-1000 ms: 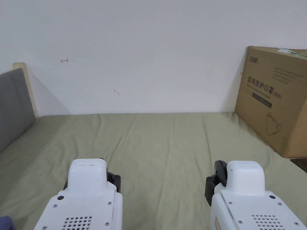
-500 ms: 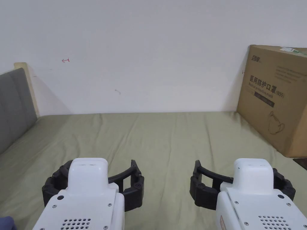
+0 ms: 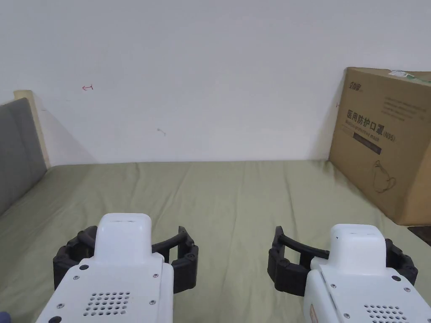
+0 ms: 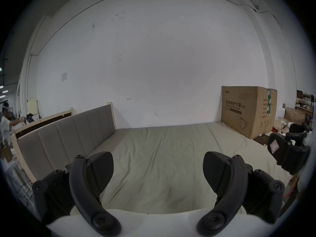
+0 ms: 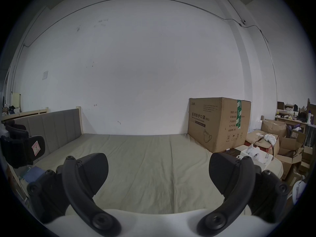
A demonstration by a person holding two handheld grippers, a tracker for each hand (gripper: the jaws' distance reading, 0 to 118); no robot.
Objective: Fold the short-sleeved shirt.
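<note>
My left gripper (image 3: 126, 248) is held low over the near left of the olive-green bed sheet (image 3: 227, 197). Its black jaws are spread wide with nothing between them, as the left gripper view (image 4: 158, 157) confirms. My right gripper (image 3: 341, 250) hovers level with it on the near right, also open and empty (image 5: 158, 157). The sheet between and beyond the two is bare and lightly creased. A small blue cloth (image 5: 32, 174) lies at the bed's near left edge, and I cannot tell what it is.
A large cardboard box (image 3: 383, 143) stands on the bed's far right against the white wall. A grey padded headboard (image 3: 17, 147) runs along the left side. Boxes and clutter (image 5: 273, 146) sit on the floor to the right of the bed.
Both grippers went from shut to open between one second and half a second ago, and they have stayed open since. The head camera shifted slightly.
</note>
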